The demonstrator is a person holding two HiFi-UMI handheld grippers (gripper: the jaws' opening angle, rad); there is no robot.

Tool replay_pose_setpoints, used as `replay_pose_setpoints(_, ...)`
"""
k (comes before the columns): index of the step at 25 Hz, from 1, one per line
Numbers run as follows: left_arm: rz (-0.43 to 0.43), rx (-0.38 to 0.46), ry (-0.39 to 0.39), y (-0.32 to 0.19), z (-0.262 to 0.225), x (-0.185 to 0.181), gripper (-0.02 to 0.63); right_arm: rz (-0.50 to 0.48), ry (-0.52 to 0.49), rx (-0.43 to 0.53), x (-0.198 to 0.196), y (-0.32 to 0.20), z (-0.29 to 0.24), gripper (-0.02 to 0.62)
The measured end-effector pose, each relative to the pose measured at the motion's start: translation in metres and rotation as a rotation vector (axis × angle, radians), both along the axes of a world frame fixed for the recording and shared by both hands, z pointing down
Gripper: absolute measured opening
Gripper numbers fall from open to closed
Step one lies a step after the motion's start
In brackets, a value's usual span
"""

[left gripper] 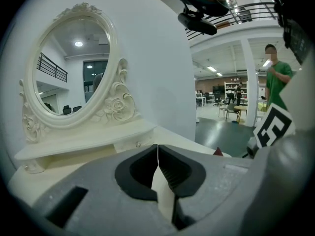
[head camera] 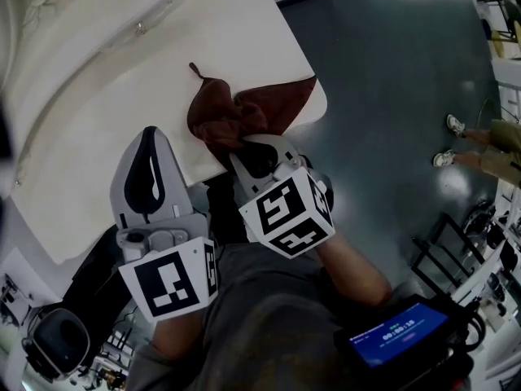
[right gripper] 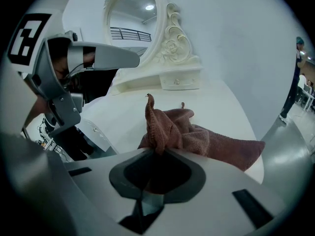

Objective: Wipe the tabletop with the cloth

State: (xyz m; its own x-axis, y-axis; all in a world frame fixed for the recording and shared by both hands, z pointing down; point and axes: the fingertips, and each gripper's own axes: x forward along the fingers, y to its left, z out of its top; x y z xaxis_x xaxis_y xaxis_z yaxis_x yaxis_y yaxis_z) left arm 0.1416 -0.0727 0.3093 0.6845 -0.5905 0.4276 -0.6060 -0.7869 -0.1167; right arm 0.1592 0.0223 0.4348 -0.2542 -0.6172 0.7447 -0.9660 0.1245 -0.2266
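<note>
While the right gripper pinches the cloth, the left gripper is pressed together on nothing.

The reddish-brown cloth lies bunched on the white tabletop, at the corner far from the mirror, with one pointed flap reaching the tabletop edge over the dark floor. The right gripper's jaws are closed on the bunched part of the cloth nearest the person; in the right gripper view a twisted peak of fabric stands up just beyond the jaw tips. The left gripper is on the mirror side of the right gripper, just beside it, over bare tabletop and apart from the cloth. Its jaw tips meet in a thin line with nothing between them, and it points toward the ornate oval mirror and the small drawer shelf below the mirror.
</note>
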Motion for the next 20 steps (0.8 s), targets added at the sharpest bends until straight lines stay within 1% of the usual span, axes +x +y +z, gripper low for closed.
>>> replay_pose_setpoints(10, 0.096, -0.002, -0.002, 0.020, 0.005, 0.062, 0.018, 0.095, -0.001, 0.004, 0.054, 0.021, 0.003, 0.048)
replay_pose_setpoints(20, 0.185, 0.002, 0.005, 0.048, 0.006, 0.112, 0.018, 0.210, 0.027, -0.002, 0.109, 0.053, 0.006, 0.048)
